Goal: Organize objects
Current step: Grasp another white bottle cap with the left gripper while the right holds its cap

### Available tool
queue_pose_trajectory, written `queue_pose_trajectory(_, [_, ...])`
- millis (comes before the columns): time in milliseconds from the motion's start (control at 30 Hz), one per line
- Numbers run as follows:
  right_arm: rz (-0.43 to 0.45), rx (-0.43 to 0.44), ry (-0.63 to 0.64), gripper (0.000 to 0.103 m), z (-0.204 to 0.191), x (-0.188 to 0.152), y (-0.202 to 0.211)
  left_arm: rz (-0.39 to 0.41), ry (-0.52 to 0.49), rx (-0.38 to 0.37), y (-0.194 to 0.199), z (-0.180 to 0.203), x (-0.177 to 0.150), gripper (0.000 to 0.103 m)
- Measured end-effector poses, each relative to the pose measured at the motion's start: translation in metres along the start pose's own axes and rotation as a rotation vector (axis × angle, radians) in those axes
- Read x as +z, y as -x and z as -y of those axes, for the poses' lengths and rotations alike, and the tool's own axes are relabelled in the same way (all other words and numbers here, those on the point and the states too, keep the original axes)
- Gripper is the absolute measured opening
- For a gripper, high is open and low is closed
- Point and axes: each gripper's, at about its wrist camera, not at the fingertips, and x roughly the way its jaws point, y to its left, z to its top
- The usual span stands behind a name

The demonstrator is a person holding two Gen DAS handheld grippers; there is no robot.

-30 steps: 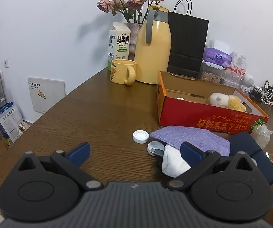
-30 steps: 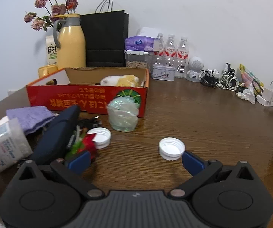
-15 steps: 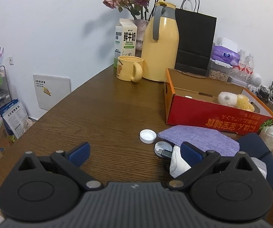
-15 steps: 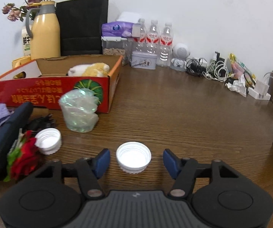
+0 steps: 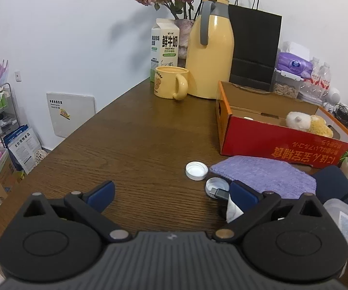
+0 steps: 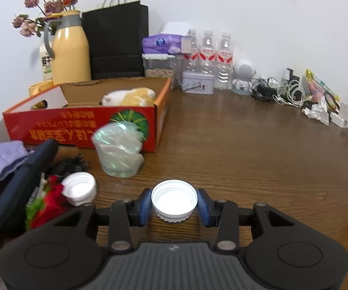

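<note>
Partly hidden charger (image 5: 218, 193) behind left gripper (image 5: 171, 194), jaws apart, right gripper (image 6: 174, 204) jaws closing onto white cap (image 6: 174, 199)

The white cap (image 6: 174, 199) is sitting open side up on the brown table (image 6: 246, 149), its ribbed rim facing us, wedged between two blue pads (image 6: 145, 204), well in front of the red box (image 6: 87, 126).

Both views are taken low over the wooden table (image 5: 137, 140), angled down toward the back wall; the red box (image 5: 283, 142) and yellow flask (image 6: 70, 50) are shared, seen from opposite ends
</note>
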Motion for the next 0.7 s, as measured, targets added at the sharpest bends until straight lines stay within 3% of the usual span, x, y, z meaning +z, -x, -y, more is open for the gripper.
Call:
queue_pose_trajectory(200, [0.057, 0.049, 0.023, 0.039, -0.020, 0.011, 0.010, -0.008, -0.045, 0.027, -0.012, 0.002, 0.004, 0.103])
queue_pose_trajectory(467, [0.097, 0.096, 0.052, 0.039, -0.044, 0.023, 0.014, -0.088, -0.125, 0.074, -0.052, -0.004, 0.011, 0.103])
queue_pose_trajectory(700, [0.099, 0.086, 0.060, 0.039, -0.053, 0.028, 0.014, -0.124, -0.216, 0.049, -0.080, 0.004, 0.019, 0.103])
